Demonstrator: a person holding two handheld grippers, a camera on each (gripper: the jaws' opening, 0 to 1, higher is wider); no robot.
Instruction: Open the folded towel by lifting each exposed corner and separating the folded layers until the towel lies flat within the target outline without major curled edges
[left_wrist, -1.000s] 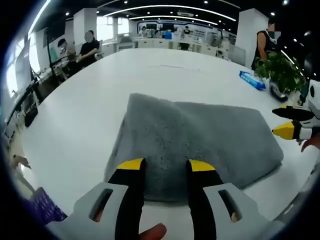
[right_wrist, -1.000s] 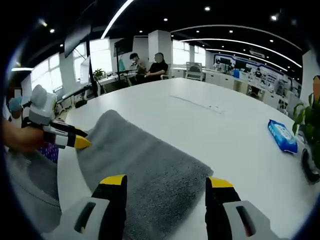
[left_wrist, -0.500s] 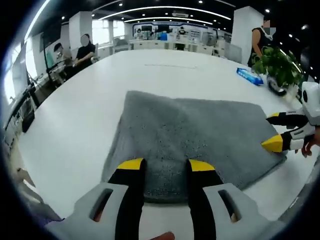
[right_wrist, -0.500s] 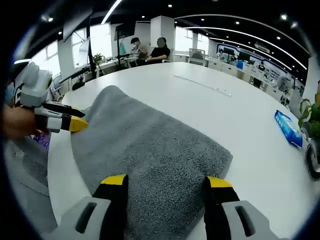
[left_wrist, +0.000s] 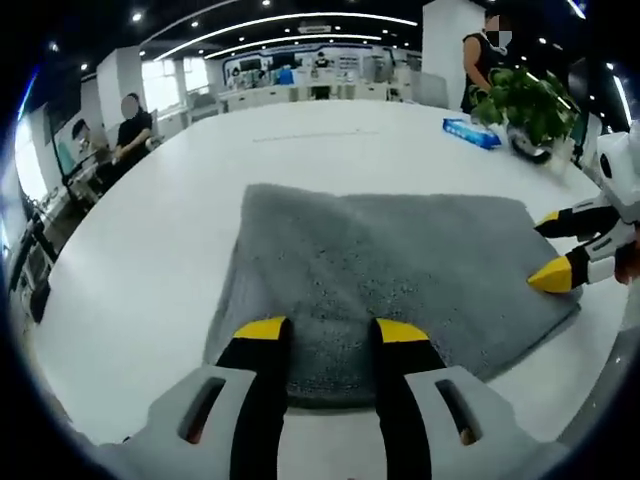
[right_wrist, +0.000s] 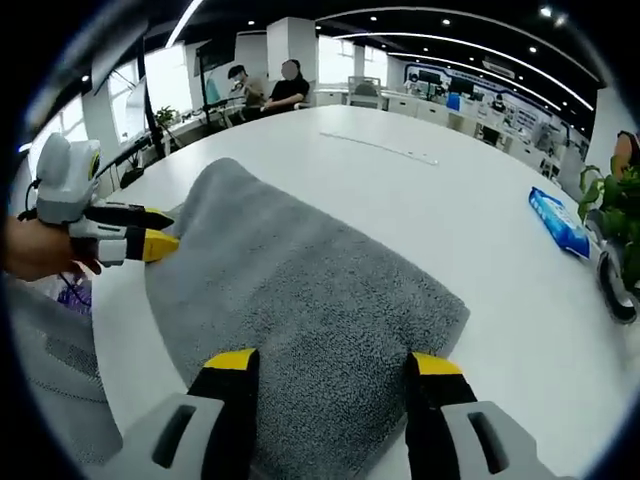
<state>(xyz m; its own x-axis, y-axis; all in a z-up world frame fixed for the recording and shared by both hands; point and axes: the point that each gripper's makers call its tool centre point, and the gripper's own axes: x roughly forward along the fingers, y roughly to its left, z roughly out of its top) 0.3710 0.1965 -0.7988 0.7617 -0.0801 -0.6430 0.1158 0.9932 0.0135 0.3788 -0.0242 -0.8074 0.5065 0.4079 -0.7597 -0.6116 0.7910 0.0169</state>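
**Across a white table, two grippers meet a folded grey towel**

From the left gripper view, we look along our left gripper (left_wrist: 332, 330), whose two black jaws with yellow tips stand parted, with a strip of towel visible in the gap. The yellow tips lie over the near edge of the grey towel (left_wrist: 390, 265), which rests folded on the white table (left_wrist: 130, 250). We cannot tell whether the tips touch the cloth. The towel spreads away from us as a thick, rounded rectangle. At its right-hand side the right gripper (left_wrist: 562, 250) comes in from the edge of the view, its yellow-tipped jaws apart, the lower tip at the towel's edge. Farther off on the table lie a blue packet (left_wrist: 470, 131) and a leafy green plant (left_wrist: 525, 100). People sit and stand around the office beyond.

From the right gripper view, we see the right gripper (right_wrist: 333, 362) with its jaws spread wide over the near part of the towel (right_wrist: 300, 290), holding nothing. The towel runs diagonally away to the upper left. At its left edge the left gripper (right_wrist: 150, 230), held in a hand (right_wrist: 30, 250), points its slightly parted yellow tips at the towel's border. The blue packet (right_wrist: 558, 222) lies well apart, to the right, near the plant (right_wrist: 615, 210).
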